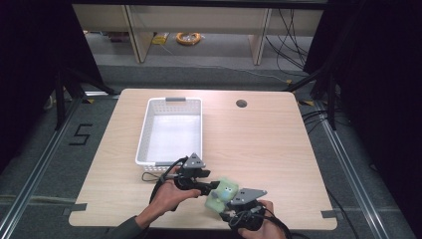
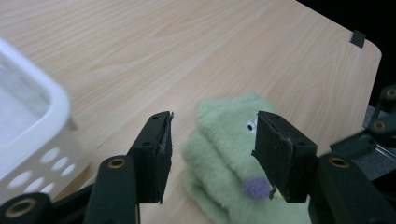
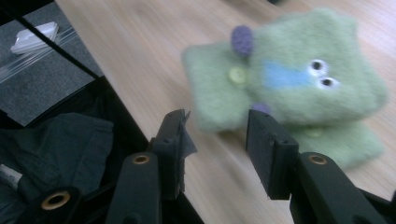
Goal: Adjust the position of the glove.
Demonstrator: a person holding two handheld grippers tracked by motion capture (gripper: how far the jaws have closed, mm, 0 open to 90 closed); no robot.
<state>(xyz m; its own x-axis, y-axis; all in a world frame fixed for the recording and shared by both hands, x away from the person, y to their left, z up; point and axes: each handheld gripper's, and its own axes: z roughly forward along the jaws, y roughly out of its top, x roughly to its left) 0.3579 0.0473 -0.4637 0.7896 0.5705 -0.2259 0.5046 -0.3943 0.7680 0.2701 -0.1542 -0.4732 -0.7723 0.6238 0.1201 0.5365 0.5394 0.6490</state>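
Item: green plush toy (image 1: pixel 222 193), near table (image 1: pixel 278 149) edge, beside basket (image 1: pixel 171 130). I judge it soft, light, squashy; I'd pinch a folded edge. Left gripper (image 2: pixel 210 154) jaws apart around it; right gripper (image 3: pixel 215 147) jaws apart, short of it.

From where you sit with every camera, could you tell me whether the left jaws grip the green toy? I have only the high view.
Observer: No. In the left gripper view the green toy lies between the jaws of the left gripper, with a clear gap at one pad.
Operator: Thank you. And the other one?
Observer: The right gripper is open, and the toy lies just beyond its tips, face up.
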